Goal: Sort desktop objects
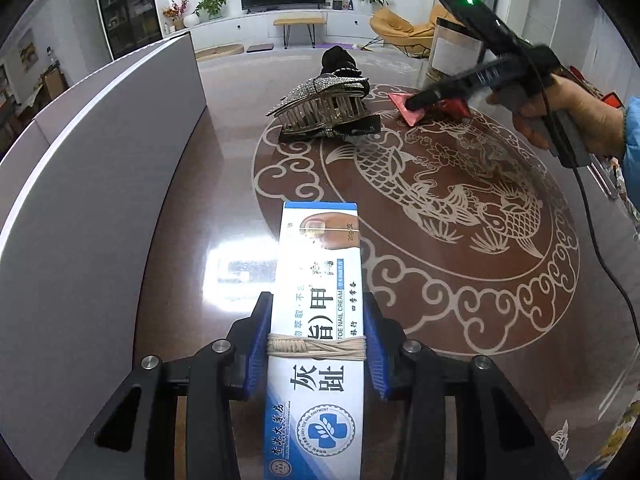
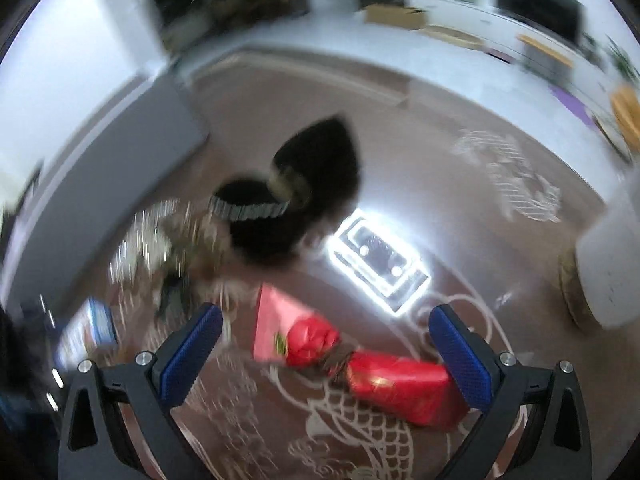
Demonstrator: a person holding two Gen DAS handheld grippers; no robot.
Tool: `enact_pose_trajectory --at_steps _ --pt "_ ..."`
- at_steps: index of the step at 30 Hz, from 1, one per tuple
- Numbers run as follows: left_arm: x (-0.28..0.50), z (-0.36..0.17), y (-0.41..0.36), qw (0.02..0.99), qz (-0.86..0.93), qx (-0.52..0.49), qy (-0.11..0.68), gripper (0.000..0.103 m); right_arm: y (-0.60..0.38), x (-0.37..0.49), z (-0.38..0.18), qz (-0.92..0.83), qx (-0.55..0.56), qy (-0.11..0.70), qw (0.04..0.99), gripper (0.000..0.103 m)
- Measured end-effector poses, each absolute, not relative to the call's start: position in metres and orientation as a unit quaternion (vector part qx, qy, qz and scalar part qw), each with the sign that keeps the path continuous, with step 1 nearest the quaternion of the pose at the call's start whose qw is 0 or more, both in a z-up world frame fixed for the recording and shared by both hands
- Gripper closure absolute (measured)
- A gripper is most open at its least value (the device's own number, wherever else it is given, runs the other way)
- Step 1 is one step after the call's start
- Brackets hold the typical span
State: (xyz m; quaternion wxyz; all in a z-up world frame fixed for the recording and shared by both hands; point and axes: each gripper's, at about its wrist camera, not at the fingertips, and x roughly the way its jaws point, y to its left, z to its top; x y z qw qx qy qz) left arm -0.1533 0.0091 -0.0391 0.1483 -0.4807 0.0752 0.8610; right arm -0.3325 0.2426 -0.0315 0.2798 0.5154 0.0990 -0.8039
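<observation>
Nail cream box (image 1: pixel 316 304) clenched btwn left tool (image 1: pixel 316 344) pads; right tool (image 2: pixel 326 350) released over red candy (image 2: pixel 384 380).

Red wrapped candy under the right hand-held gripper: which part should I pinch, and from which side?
Pinch the thick red body, not the twisted waist or the flat pink end. Come from above, with one pad on each long side. The candy lies flat on the table, and the right hand-held gripper is open around it, so probably only a small turn is needed.

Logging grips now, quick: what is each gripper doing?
Left gripper: shut on the nail cream box.
Right gripper: open over the red candy.
</observation>
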Motion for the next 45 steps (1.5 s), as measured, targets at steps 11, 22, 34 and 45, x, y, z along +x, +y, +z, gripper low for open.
enact_pose_trajectory --at_steps 11,22,34,45 --pt "-0.145 -0.038 0.007 0.129 0.87 -0.473 0.052 0.061 0.234 -0.284 -0.033 -0.823 0.494 0.119 0.254 0.081" --pt "-0.071 -0.038 0.029 0.141 0.878 -0.455 0.045 0.061 0.225 -0.097 -0.031 -0.869 0.457 0.065 0.176 0.081" --pt "-0.062 -0.041 0.04 0.117 0.876 -0.462 0.065 0.032 0.239 -0.057 -0.038 -0.878 0.458 0.067 0.123 0.025" --pt "-0.069 -0.048 0.032 0.109 0.876 -0.466 0.058 0.0 0.231 -0.056 -0.043 -0.881 0.453 0.067 0.12 0.0"
